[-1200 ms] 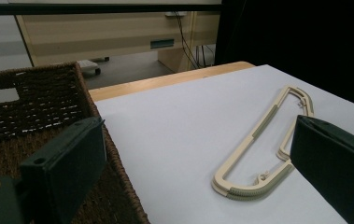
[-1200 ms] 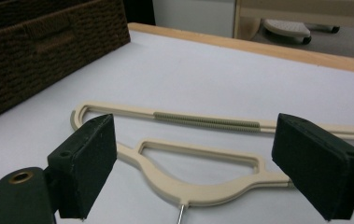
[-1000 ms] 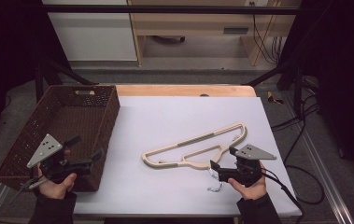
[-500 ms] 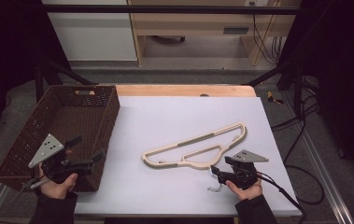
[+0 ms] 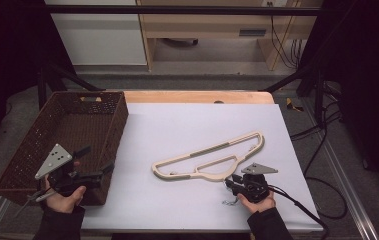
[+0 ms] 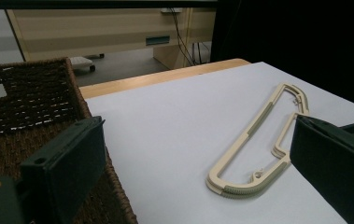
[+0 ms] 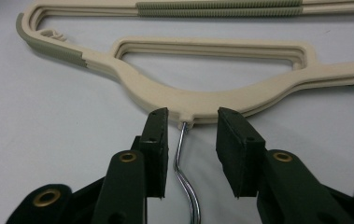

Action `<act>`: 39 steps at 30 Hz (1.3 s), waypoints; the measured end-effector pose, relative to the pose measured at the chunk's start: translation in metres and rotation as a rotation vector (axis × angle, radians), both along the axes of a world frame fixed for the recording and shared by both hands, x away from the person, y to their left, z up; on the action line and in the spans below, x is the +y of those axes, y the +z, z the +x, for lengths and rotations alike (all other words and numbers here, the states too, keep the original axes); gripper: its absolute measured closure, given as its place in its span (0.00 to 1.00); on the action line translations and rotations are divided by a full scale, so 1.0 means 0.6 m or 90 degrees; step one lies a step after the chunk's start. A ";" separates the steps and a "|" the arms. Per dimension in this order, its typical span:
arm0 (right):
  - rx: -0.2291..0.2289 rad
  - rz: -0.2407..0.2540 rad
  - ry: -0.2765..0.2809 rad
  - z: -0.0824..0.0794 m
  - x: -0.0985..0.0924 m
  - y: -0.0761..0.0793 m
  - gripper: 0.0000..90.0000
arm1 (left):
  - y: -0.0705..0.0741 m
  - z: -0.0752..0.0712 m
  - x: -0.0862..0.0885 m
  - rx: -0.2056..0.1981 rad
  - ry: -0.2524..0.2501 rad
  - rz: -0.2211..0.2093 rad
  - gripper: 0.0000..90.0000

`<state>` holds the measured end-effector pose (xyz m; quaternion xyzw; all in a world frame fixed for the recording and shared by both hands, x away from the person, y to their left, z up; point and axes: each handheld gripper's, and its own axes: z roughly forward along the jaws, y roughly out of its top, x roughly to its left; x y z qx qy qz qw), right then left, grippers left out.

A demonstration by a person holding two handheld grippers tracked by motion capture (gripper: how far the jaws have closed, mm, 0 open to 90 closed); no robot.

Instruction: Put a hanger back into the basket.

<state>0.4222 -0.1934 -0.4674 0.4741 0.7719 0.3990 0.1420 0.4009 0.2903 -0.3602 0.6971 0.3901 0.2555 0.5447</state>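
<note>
On the desk's white sheet, a brown basket (image 5: 64,135) sits at the left edge and a cream hanger (image 5: 209,160) lies flat toward the right front. The left gripper (image 5: 94,162) holds still over the basket's near corner, fingers wide apart and empty. The right gripper (image 7: 191,135) has dropped to the sheet since a second ago, its jaws just closing; they now straddle the hanger's metal hook (image 7: 184,172) without touching it. A grasp of the hook looks imminent.
</note>
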 end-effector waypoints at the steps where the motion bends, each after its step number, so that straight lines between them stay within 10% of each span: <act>1: 0.000 -0.005 0.001 0.001 0.000 -0.001 0.75 | 0.000 0.000 -0.001 0.001 -0.001 0.001 0.04; 22: 0.052 -0.002 0.003 0.004 0.012 -0.017 0.96 | -0.006 0.002 -0.017 0.009 -0.014 0.021 0.04; 39: 0.036 -0.002 0.001 0.002 0.006 -0.001 0.97 | -0.027 0.004 -0.078 0.028 -0.061 0.049 0.06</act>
